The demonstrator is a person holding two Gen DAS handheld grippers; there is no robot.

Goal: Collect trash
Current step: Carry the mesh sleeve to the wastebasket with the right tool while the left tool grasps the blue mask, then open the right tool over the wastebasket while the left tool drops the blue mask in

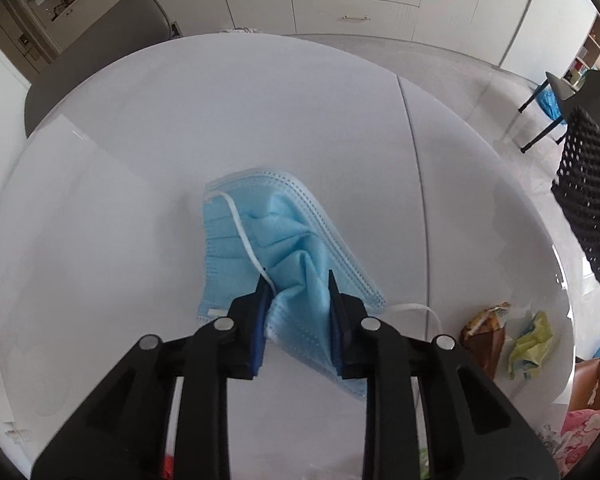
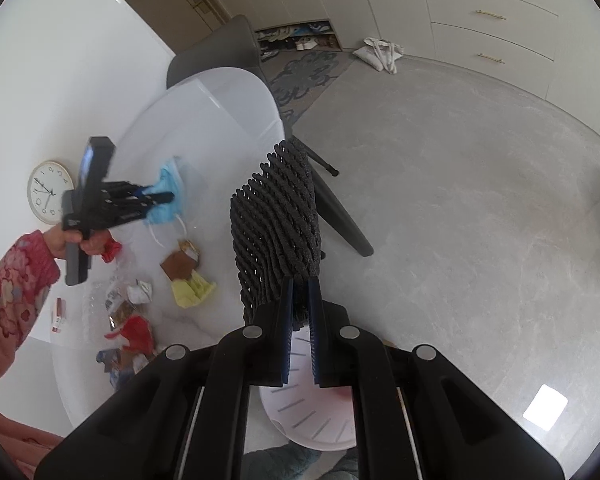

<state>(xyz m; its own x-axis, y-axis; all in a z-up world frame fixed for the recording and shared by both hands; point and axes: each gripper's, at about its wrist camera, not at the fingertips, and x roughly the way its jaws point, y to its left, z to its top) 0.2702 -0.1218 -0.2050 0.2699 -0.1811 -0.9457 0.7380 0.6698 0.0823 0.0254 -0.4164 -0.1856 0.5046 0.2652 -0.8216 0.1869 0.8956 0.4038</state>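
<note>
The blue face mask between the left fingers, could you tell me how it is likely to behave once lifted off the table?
The blue face mask will probably go limp: it is already creased and bunched where the left gripper pinches it. It looks thin, so likely very light. Its loose ear loop may dangle and snag the wrappers nearby.

right gripper (image 2: 300,300) | fingers (image 2: 286,320) pinch black woven bag (image 2: 278,216) | beside table (image 2: 220,120)

A grey chair (image 2: 220,50) stood behind the white table (image 1: 260,120). A wall clock (image 2: 49,192) hung nearby. A tote bag (image 2: 380,54) lay on the floor (image 2: 480,180).
</note>
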